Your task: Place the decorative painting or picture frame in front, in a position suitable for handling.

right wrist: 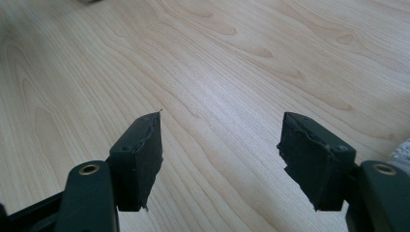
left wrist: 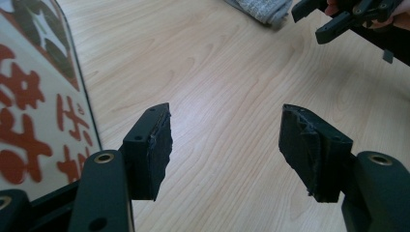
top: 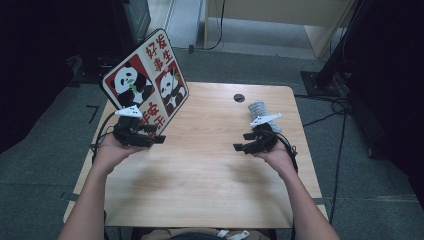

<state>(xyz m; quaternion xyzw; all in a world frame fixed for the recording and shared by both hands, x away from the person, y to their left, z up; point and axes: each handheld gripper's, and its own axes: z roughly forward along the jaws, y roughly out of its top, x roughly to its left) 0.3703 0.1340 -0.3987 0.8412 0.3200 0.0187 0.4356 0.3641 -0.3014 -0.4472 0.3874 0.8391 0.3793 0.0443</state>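
So, from the high view: the left tongs (top: 159,138) sit near the counter's (top: 210,165) left edge, and the panda board (top: 146,80) is tilted up right behind them, leaning over the back-left corner with its long axis running from the lower left up toward the back. Can't tell from here whether the tongs body is touching the board's lower edge or is just in front of it, but the jaws point away from it, toward the middle of the counter. The right tongs (top: 239,146) are near the right edge, well apart from the board, and a grey rolled cloth (top: 259,109) lies just behind them toward the back-right corner. Left gripper view next: the board (left wrist: 36,106) runs along the left side of the picture, outside the left jaw, not between the two. Jaws stand wide with just bare wood between them, and the cloth (left wrist: 263,9) plus the other tongs (left wrist: 309,21) are way off at the top. Right gripper view: the right tongs' (right wrist: 220,157) jaws are wide too, nothing between them but wood grain, and a sliver of the cloth (right wrist: 402,151) peeks in at the right border. My read: the left hand is way nearer the board, but it'd have to swing toward it to get an edge between the jaws.
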